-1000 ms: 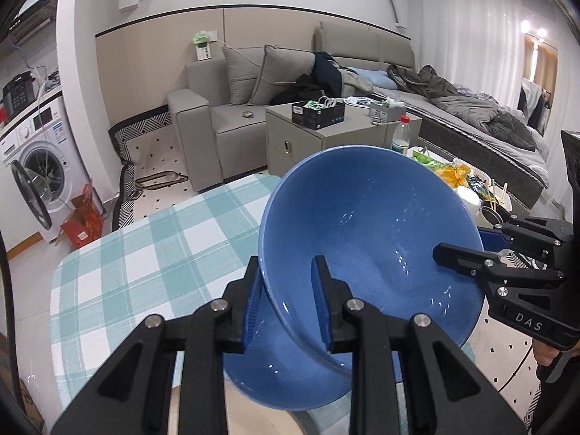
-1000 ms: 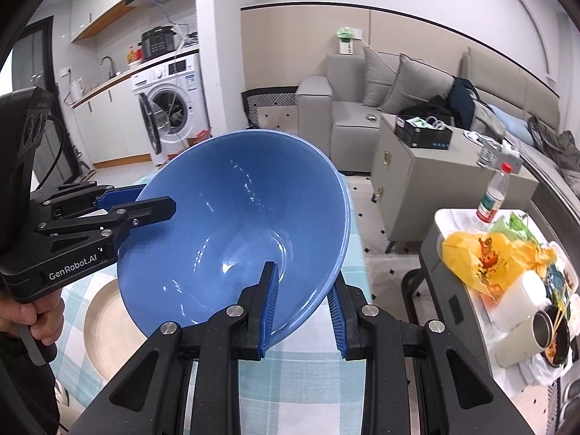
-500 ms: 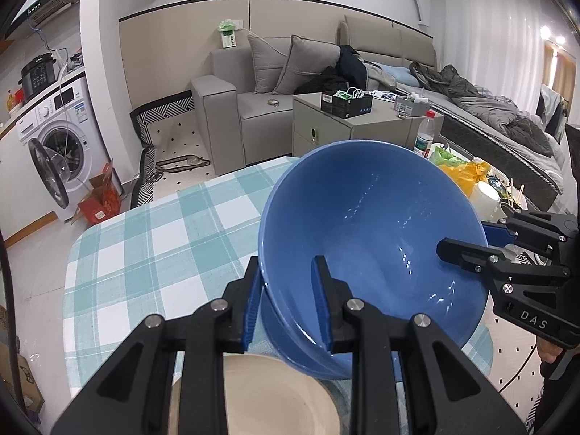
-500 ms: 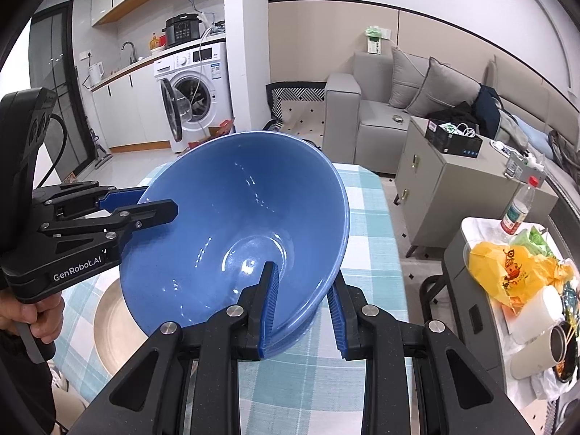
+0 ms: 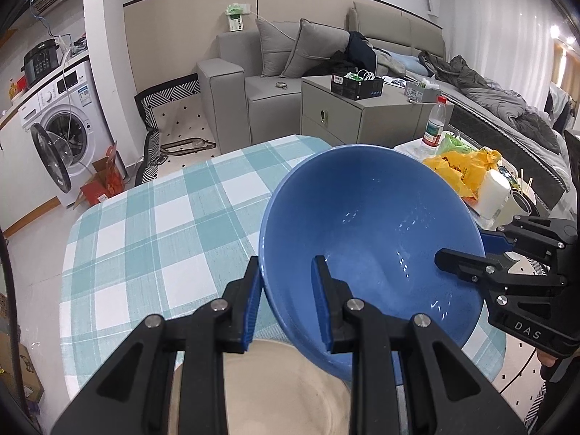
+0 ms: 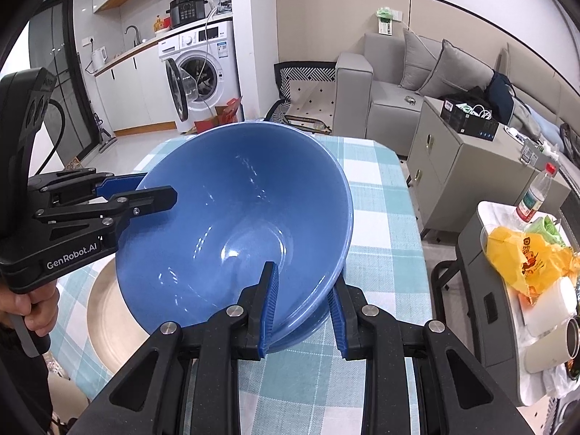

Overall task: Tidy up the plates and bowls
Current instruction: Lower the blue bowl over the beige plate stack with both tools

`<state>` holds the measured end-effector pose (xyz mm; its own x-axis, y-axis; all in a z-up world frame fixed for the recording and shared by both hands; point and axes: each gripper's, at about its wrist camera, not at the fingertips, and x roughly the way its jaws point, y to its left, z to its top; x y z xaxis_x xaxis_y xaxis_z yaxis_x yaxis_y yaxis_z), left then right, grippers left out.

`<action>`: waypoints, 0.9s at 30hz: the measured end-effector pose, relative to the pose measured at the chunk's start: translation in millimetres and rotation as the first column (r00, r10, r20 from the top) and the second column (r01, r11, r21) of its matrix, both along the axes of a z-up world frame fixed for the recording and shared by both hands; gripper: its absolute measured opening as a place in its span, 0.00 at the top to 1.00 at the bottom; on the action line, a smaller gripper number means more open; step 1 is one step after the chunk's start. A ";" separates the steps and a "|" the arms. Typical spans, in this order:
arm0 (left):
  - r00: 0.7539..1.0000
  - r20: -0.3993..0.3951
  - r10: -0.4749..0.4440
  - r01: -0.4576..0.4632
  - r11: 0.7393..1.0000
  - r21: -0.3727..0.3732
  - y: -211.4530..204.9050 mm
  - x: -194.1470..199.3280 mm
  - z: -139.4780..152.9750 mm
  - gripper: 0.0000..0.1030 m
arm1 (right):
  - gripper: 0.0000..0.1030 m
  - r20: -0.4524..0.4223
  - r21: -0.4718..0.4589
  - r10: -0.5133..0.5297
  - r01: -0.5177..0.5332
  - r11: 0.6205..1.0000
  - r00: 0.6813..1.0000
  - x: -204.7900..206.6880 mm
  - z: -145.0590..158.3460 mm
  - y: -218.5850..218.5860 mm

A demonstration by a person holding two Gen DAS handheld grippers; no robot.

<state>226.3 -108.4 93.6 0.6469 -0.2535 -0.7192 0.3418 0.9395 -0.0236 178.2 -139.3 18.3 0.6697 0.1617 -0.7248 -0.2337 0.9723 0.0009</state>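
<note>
A large blue bowl point(image 5: 369, 239) point(image 6: 235, 217) hangs tilted over the table, held by its rim from two opposite sides. My left gripper point(image 5: 286, 264) is shut on the near rim, one pad inside the bowl and one outside. The right gripper point(image 6: 304, 279) is shut on the opposite rim in the same way. Each gripper shows in the other's view: the right gripper point(image 5: 467, 244) and the left gripper point(image 6: 152, 186). A beige plate point(image 5: 282, 380) point(image 6: 108, 319) lies on the table below the bowl's left side, partly hidden by it.
The table point(image 5: 163, 235) wears a teal and white checked cloth, and its rounded far edge is in view. A low cart point(image 6: 507, 290) to the right carries a yellow bag, a bottle and cups. A person's hand point(image 6: 32, 308) grips the left gripper's handle. Behind stand a sofa, a cabinet and a washing machine.
Both grippers have sunk toward the table with the bowl still held between them. More of the checked cloth and the beige plate shows now.
</note>
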 end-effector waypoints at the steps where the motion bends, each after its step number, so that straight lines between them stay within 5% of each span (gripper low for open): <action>1: 1.000 -0.003 0.000 0.000 1.000 -0.001 0.1 1.2 -1.2 0.75 | 0.74 -0.002 0.002 0.000 0.000 1.000 1.000 0.6 -1.6 -0.7; 27: 0.998 -0.069 -0.002 0.003 1.000 0.023 -2.8 10.6 -38.2 0.75 | 0.74 -0.065 -0.032 -0.011 0.009 0.999 0.998 21.1 -32.4 0.7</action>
